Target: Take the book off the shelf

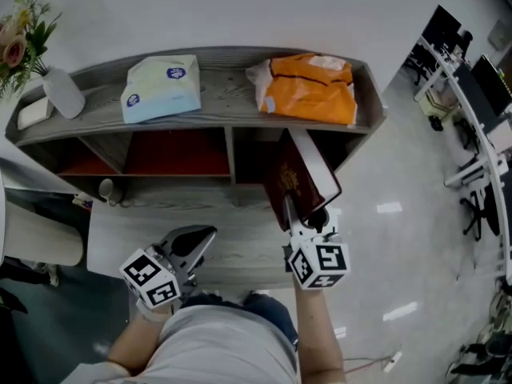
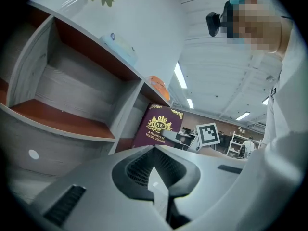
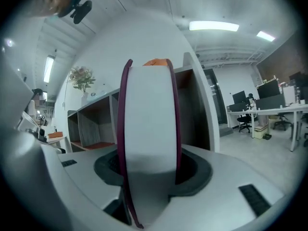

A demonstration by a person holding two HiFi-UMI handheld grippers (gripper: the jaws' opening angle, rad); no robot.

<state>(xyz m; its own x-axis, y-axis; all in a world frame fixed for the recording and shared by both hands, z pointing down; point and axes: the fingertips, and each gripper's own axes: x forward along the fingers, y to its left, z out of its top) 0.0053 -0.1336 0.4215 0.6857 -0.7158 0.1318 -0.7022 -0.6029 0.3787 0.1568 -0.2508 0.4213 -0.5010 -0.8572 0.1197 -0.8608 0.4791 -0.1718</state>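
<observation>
— What sits at my right gripper (image 1: 309,216)?
— Item one: maroon book (image 1: 298,182), tilted. Its near end is clamped between those jaws and its far end is at the mouth of the shelf (image 1: 232,146).
— Beyond those jaws I list an orange bag (image 1: 310,93) on the shelf top. Further left?
— Item two: tissue pack (image 1: 162,88), ahead of the left gripper (image 1: 198,241). Item three: vase of flowers (image 1: 62,93), far left of both jaws.

Ceiling strip lights (image 3: 214,26) glow evenly; both gripper views bulge, corners vignetted dark.
</observation>
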